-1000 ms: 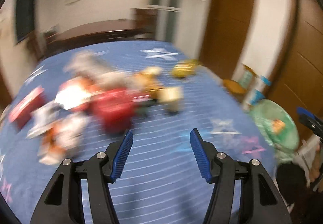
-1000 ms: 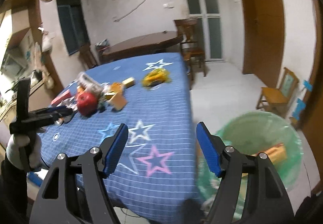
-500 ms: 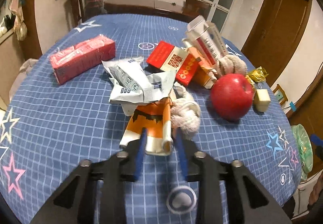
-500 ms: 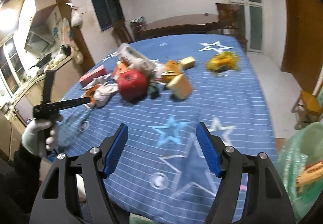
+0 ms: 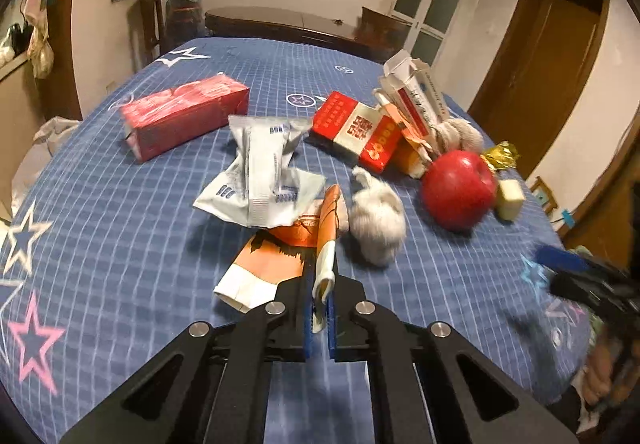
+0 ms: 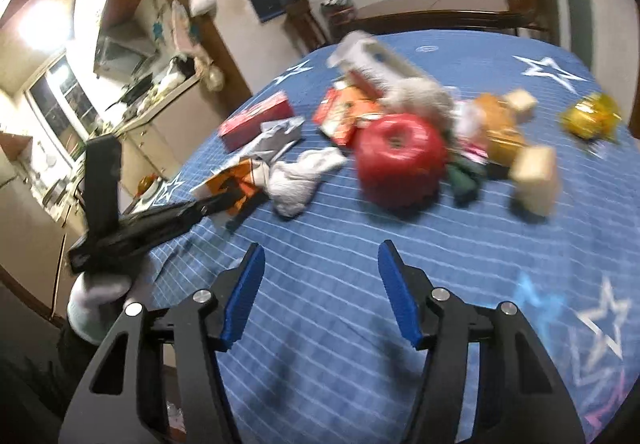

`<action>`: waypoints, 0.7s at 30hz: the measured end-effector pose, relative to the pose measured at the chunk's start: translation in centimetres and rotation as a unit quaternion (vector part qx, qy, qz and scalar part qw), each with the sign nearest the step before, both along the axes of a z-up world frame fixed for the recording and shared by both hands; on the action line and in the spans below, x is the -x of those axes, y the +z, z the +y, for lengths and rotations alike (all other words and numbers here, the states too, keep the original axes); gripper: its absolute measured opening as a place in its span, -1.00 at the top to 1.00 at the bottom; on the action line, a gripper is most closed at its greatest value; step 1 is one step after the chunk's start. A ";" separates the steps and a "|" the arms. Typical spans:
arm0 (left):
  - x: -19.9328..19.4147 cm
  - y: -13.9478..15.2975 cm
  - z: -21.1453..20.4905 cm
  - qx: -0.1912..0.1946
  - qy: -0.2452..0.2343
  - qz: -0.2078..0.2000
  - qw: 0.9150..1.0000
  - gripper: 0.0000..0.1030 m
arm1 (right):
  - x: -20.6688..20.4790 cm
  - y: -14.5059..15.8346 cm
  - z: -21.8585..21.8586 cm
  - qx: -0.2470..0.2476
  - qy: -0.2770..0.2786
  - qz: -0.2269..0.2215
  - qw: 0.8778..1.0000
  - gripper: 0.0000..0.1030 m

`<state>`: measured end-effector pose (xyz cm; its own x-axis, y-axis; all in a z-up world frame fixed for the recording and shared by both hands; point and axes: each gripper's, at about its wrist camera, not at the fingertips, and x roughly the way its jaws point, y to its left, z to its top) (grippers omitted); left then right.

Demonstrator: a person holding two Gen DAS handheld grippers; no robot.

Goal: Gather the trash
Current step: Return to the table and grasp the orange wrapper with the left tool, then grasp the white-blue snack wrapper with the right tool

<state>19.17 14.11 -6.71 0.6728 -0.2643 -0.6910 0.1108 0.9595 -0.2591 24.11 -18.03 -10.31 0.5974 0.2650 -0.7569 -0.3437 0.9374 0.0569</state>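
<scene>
My left gripper (image 5: 319, 294) is shut on the near edge of an orange and white wrapper (image 5: 276, 264), lifted slightly off the blue star tablecloth (image 5: 120, 244). A crumpled silver-white packet (image 5: 260, 176) rests against the wrapper's far end. From the right wrist view the left gripper (image 6: 208, 206) pinches the same orange wrapper (image 6: 230, 180). My right gripper (image 6: 320, 292) is open and empty above the cloth, short of a red apple (image 6: 400, 160) and a white wad (image 6: 298, 180).
A red carton (image 5: 184, 118), red and white packs (image 5: 354, 130), a tall white box (image 5: 418, 94), a white wad (image 5: 378, 220), the apple (image 5: 458, 188), a beige cube (image 5: 509, 194) and gold foil (image 5: 500, 156) crowd the table. The right gripper (image 5: 576, 276) shows at the table's right edge.
My left gripper swung to the pile, closed on the orange wrapper and raised it. My right gripper moved away from the green bin towards the apple, still open.
</scene>
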 end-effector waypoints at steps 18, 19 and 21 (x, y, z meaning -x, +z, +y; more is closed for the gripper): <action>5.0 0.4 6.0 0.038 0.027 -0.012 0.999 0.88 | -13.3 -4.0 10.3 -0.026 0.011 0.108 0.994 -0.15; 5.1 0.4 6.1 0.040 0.028 -0.011 0.999 0.88 | -13.9 -4.2 10.7 -0.021 0.000 0.113 0.993 -0.17; 5.4 0.2 6.3 0.043 0.030 -0.010 0.999 0.88 | -15.3 -4.5 11.7 -0.016 -0.012 0.124 0.992 -0.28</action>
<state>13.73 20.41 -6.49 0.7027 -0.2807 -0.6538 0.0599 0.9390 -0.3387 39.38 -6.35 -14.78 0.3998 0.2797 -0.8729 -0.2929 0.9414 0.1675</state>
